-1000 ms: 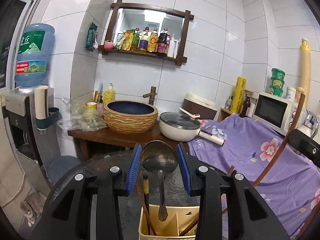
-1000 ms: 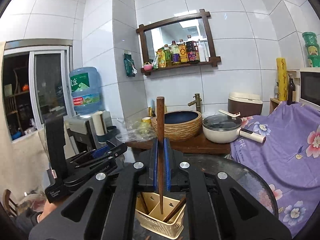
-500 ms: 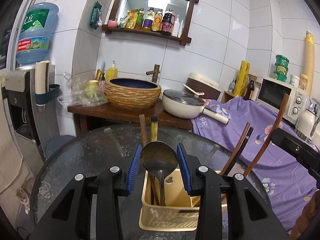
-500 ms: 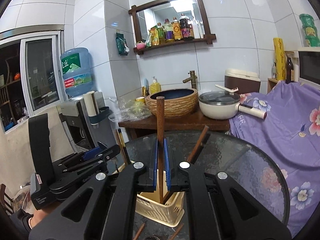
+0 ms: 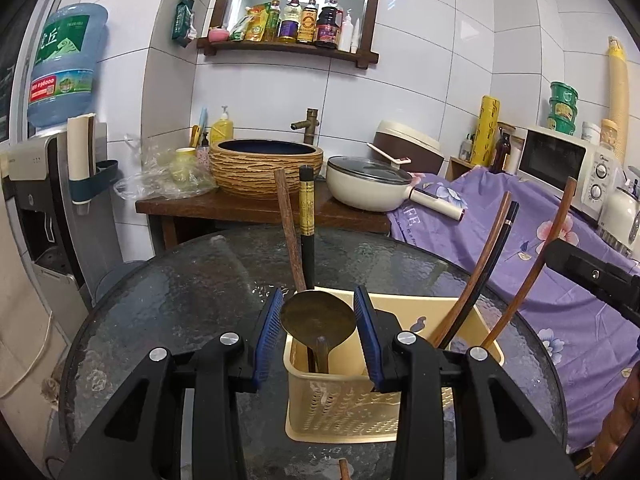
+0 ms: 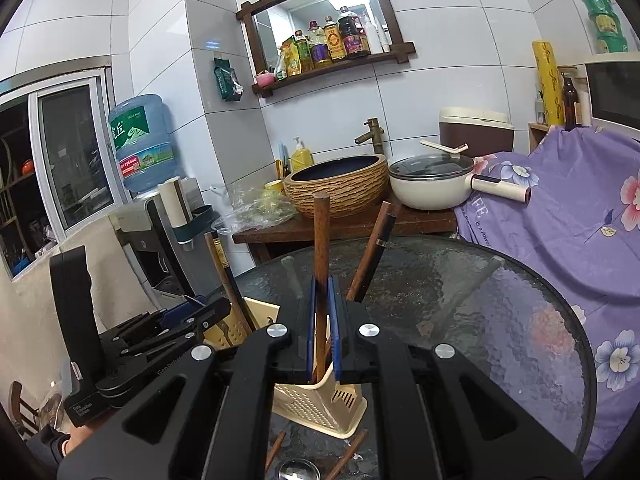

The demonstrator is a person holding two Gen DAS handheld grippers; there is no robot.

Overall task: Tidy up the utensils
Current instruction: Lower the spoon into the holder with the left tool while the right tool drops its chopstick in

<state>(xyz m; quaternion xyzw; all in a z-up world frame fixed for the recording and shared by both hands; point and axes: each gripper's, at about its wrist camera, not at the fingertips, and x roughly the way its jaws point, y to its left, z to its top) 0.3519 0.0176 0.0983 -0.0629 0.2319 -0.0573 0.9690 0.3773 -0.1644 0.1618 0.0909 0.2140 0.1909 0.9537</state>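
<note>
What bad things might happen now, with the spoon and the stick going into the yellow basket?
1. The metal spoon fills the gap between the left gripper's pads; if it slips, it may drop and clatter into the basket.
2. The right gripper pinches a wooden chopstick just above the basket; pushed down crooked, it might knock the leaning chopsticks.
3. The light basket stands on a glass table; both tools pressing could tip it.
</note>
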